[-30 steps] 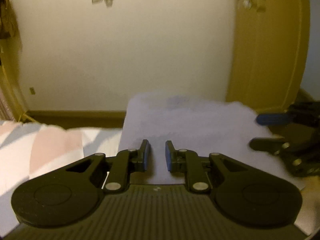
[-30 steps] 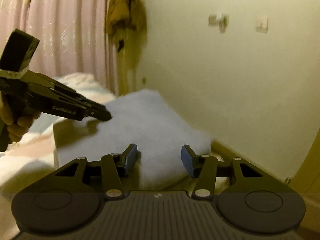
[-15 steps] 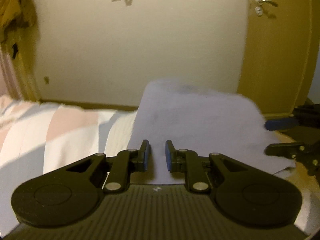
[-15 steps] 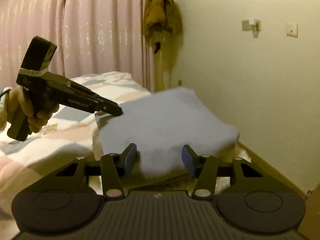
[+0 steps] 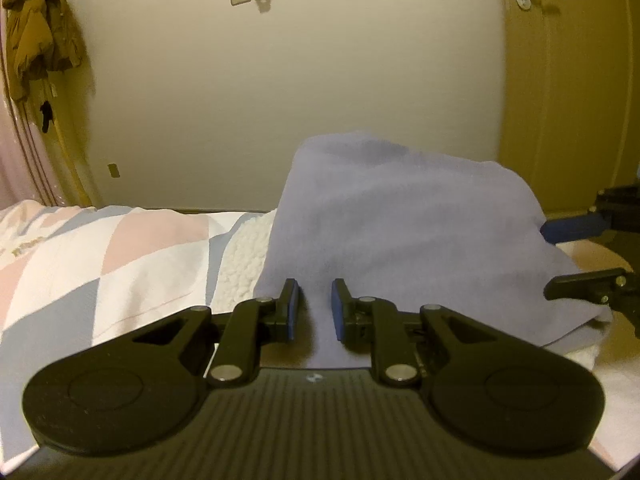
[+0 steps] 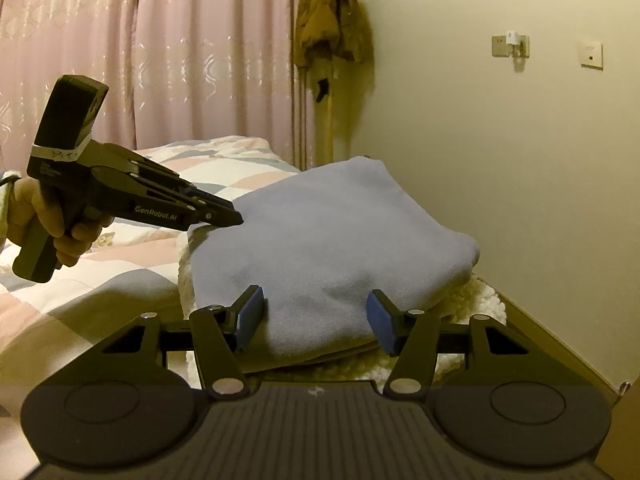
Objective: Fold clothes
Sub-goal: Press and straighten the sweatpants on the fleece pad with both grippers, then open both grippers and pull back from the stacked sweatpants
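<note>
folded blue garment on bed corner, both grippers at its edges

item 1: blue-grey garment [image 5: 400, 232], folded into a thick pad, lying on a white fleecy blanket [image 5: 244, 256] at the corner of the bed, near the cream wall.

item 2: my left gripper [image 5: 314, 308], jaws a narrow gap apart, with the near edge of the garment showing between the blue pads [image 5: 294, 312]; i cannot tell whether they touch the cloth. from the right wrist view the same gripper [image 6: 236, 216] sits at the garment's left edge, held by a hand [image 6: 44, 216] on its grip.

item 3: my right gripper [image 6: 316, 316], jaws wide apart, straddling the garment's near edge, nothing clamped. in the left wrist view its fingers [image 5: 588, 284] show at the right margin, one above and one below the garment's edge.

item 4: surroundings (logged only): pink, grey and white patterned quilt [image 5: 100, 256], pink curtain [image 6: 160, 60], brown coat [image 6: 328, 16] hanging by the wall, door [image 5: 568, 80] with a metal handle.
</note>
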Demonstrator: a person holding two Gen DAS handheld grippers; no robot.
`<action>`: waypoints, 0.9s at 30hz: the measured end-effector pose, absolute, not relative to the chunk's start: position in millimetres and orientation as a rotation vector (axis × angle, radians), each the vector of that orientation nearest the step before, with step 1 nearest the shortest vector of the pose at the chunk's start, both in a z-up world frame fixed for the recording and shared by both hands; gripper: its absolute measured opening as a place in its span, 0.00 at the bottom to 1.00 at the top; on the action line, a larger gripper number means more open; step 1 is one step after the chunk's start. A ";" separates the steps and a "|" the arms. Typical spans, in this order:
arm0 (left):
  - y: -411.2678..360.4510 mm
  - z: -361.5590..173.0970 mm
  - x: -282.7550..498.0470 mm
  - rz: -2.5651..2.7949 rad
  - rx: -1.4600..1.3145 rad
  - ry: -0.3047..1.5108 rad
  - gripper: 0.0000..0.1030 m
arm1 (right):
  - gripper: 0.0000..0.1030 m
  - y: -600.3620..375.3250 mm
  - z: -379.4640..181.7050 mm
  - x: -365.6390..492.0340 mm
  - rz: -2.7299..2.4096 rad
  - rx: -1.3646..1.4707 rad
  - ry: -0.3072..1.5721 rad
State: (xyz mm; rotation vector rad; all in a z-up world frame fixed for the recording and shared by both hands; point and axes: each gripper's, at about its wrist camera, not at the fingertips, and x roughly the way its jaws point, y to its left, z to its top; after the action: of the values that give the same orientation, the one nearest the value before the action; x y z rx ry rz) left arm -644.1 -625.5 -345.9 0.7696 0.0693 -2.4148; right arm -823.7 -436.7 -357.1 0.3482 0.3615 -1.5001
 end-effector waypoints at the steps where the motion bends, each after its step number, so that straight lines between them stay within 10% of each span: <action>1: -623.9 -341.7 -644.5 -2.406 0.774 0.070 0.16 | 0.54 -437.5 -353.4 -823.4 -1.503 0.352 0.360; 6: -609.3 -306.7 -640.2 -2.311 0.771 0.137 0.18 | 0.66 -424.1 -321.5 -827.5 -1.632 0.369 0.268; 17: -560.7 -310.0 -632.7 -2.072 0.986 0.520 0.62 | 0.93 -393.5 -316.7 -805.7 -1.774 0.769 0.208; 27: -523.9 -278.1 -586.8 -1.961 1.045 0.487 0.92 | 0.98 -363.0 -293.2 -742.1 -1.943 0.839 0.233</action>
State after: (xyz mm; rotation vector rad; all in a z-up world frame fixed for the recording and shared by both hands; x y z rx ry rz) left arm -586.8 -523.9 -278.1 1.0449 0.4875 -1.9611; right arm -742.1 -363.0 -293.2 0.8387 0.2332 -1.9429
